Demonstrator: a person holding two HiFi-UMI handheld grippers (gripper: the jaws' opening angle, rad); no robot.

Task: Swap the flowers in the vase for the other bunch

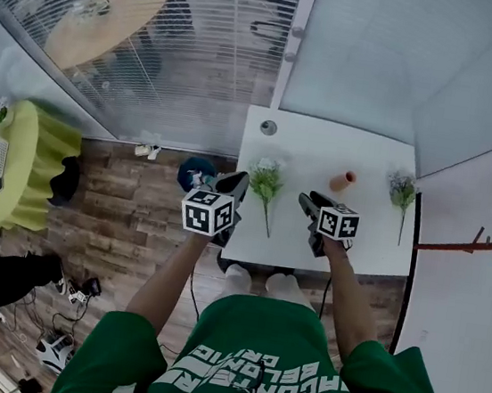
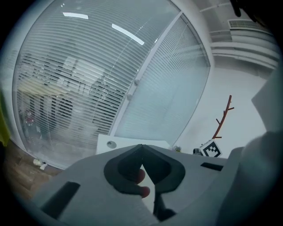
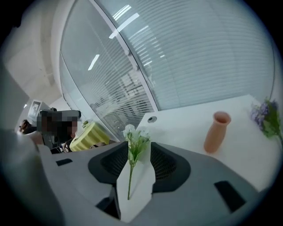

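A bunch of white flowers (image 1: 266,183) lies on the white table (image 1: 324,147), left of centre. An empty terracotta vase (image 1: 344,181) stands upright in the middle. A purple bunch (image 1: 402,194) lies at the right edge. My left gripper (image 1: 234,182) hovers by the table's left edge, beside the white bunch, with its jaws shut and empty (image 2: 141,148). My right gripper (image 1: 305,202) hangs over the front of the table, open. In its own view the right gripper (image 3: 136,152) frames the white bunch (image 3: 135,140) lying below, untouched, with the vase (image 3: 216,131) and purple bunch (image 3: 264,118) further right.
A round cable hole (image 1: 268,128) sits in the table's far left corner. A glass wall with blinds (image 1: 186,39) runs behind. A white wall with a red branch (image 1: 474,242) closes the right side. A yellow-green covered table (image 1: 30,163) stands on the wood floor to the left.
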